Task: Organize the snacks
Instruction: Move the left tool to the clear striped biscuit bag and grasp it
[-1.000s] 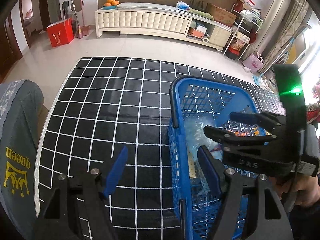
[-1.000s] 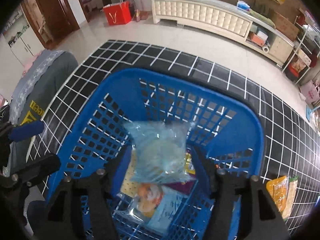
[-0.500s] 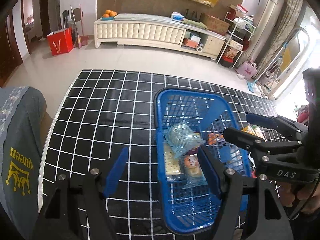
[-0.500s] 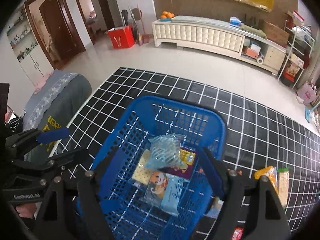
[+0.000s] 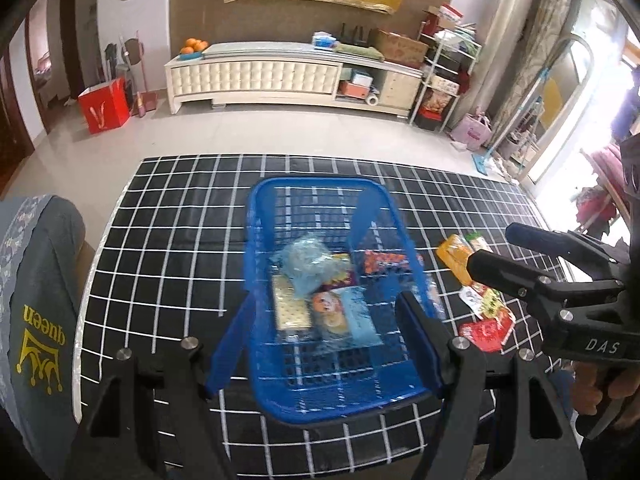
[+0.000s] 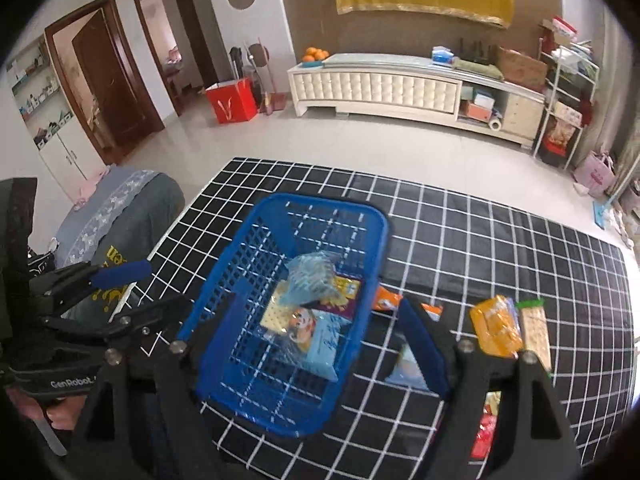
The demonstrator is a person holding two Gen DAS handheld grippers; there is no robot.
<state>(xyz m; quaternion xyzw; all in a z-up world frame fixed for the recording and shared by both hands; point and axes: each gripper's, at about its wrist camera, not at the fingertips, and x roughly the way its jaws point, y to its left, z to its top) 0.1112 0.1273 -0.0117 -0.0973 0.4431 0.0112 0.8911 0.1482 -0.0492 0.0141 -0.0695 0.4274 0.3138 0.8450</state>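
Now, in the left wrist view, your left gripper (image 5: 322, 338) is open and empty above the blue basket (image 5: 256, 280). In the right wrist view, your right gripper (image 6: 316, 348) is open too; reach for the orange packet (image 6: 495, 330) just right of it.

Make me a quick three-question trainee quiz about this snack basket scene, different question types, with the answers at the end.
1. True or false: the blue plastic mesh basket is empty.
2. Where does the orange snack packet lie: A in the basket, B on the black white-grid tablecloth, C in a claw?
3. Fill in: the pale blue crinkled bag lies ____ the other packets in the basket.

Key: 1 false; 2 B; 3 on top of.
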